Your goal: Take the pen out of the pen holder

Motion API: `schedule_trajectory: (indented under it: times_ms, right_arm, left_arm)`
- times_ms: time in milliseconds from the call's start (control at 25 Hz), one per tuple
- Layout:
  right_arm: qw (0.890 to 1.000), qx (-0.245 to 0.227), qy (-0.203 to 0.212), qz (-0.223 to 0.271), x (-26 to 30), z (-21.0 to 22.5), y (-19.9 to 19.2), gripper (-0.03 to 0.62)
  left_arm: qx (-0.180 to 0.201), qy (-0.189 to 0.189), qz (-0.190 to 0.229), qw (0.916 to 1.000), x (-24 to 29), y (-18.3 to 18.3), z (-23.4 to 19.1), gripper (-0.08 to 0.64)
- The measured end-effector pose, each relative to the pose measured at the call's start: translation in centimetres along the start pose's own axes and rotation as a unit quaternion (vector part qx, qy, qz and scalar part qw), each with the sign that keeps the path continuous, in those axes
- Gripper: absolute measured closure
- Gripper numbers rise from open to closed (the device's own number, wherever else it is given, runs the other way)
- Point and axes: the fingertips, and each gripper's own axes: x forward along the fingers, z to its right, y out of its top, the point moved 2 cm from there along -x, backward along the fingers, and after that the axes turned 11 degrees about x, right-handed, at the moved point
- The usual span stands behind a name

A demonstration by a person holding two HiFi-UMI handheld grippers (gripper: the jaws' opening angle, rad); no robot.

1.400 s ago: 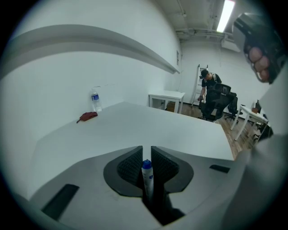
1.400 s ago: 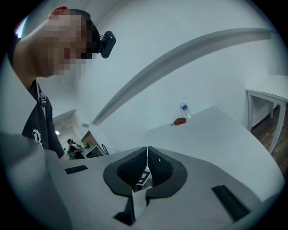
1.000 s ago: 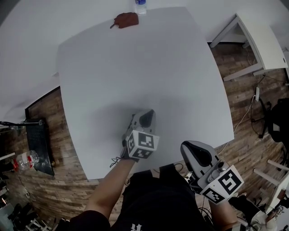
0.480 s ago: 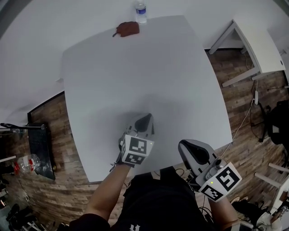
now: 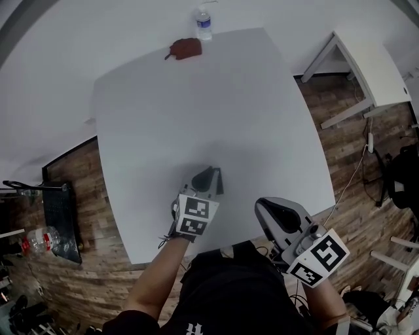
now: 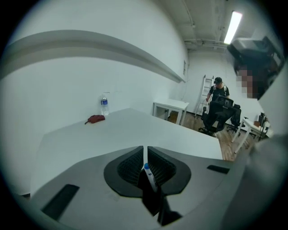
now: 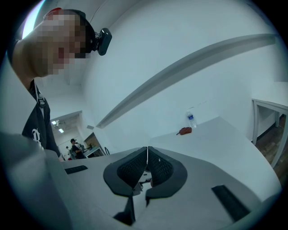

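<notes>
A small red-brown pouch [image 5: 185, 48] lies at the far edge of the white table [image 5: 262, 118], beside a water bottle [image 5: 204, 19]. The left gripper view shows the pouch [image 6: 95, 119] and bottle [image 6: 104, 106] far ahead. My left gripper [image 5: 209, 173] hovers over the near part of the table, far from the pouch. Its jaws are shut [image 6: 145, 150] on a white pen with a blue tip [image 6: 149, 174], which sticks up behind the pads. My right gripper [image 5: 260, 207] hangs off the table's near edge, shut with nothing in it [image 7: 147, 150]. It also sees the pouch [image 7: 185, 131].
A second white table [image 5: 376, 59] stands to the right on the wood floor. Black office chairs [image 6: 217, 117] and a person stand in the room beyond. A black stand [image 5: 59, 209] and a bottle [image 5: 39, 233] sit on the floor at left.
The head view has tipped, so the pouch and bottle sit lower in the picture. Both grippers stay near the table's front edge; the left one has drawn slightly back towards the person.
</notes>
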Motion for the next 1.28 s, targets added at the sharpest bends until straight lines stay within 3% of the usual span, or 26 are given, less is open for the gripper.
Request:
schedule_trajectory:
  times_ms: [80,200,560,1040,1280]
  right_arm:
    - [1.000,0.001,-0.004,-0.001,-0.1,0.2,0.0,0.578]
    - [1.000,0.005,-0.012,-0.003,-0.3,0.8,0.0,0.578]
    - [1.000,0.016,-0.025,-0.004,-0.3,1.9,0.1,0.578]
    - [1.000,0.006,-0.019,-0.005,0.0,1.4,-0.1,0.578]
    - [1.000,-0.019,-0.005,-0.006,0.4,0.5,0.2,0.578]
  left_arm:
    - [0.010,-0.007,-0.023,0.9997,1.2,-1.1,0.5,0.544]
    - [0.020,-0.018,-0.054,0.9982,2.8,-2.2,1.0,0.471]
    - [0.016,-0.044,-0.096,0.9942,4.3,-4.1,1.3,0.463]
    - [0.027,-0.030,-0.074,0.9965,2.9,-2.7,0.8,0.494]
    - [0.034,-0.026,-0.044,0.9981,0.0,-0.1,0.3,0.494]
